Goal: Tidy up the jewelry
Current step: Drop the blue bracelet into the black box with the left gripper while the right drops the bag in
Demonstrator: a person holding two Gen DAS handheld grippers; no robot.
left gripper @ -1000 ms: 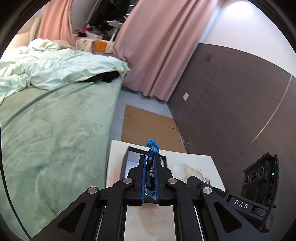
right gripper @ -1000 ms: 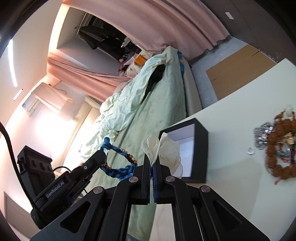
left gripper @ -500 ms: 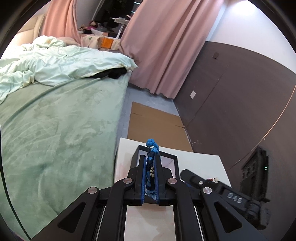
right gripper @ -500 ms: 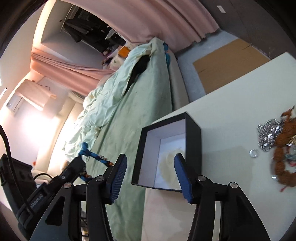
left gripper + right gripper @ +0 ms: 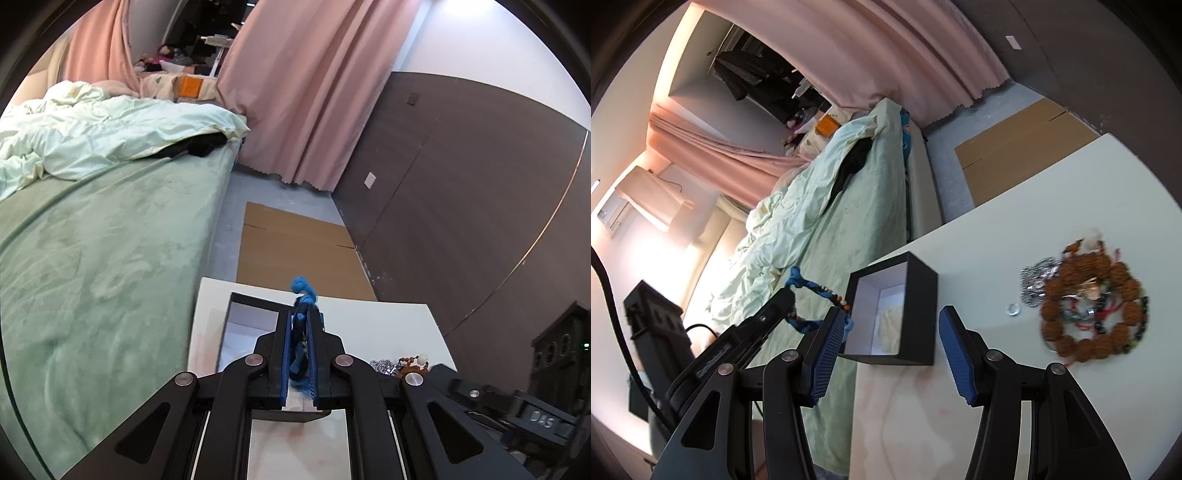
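My left gripper (image 5: 299,325) is shut on a blue braided bracelet (image 5: 303,291) with small beads and holds it above the open black box (image 5: 243,325). In the right wrist view the bracelet (image 5: 812,288) hangs from the left gripper (image 5: 788,295) just left of the box (image 5: 916,295). A pale cloth pouch (image 5: 890,325) lies inside the box. My right gripper (image 5: 892,332) is open and empty, with its jaws on either side of the box's near end.
A heap of jewelry lies on the white table (image 5: 1071,203) to the right: a brown bead bracelet (image 5: 1089,306), a silver piece (image 5: 1036,280) and a small ring (image 5: 1013,309). A green bed (image 5: 92,240) borders the table's left edge. Cardboard (image 5: 295,251) lies on the floor beyond.
My right gripper has opened and let the pale pouch drop into the box, then drawn back a little. My left gripper has moved the blue bracelet closer over the box.
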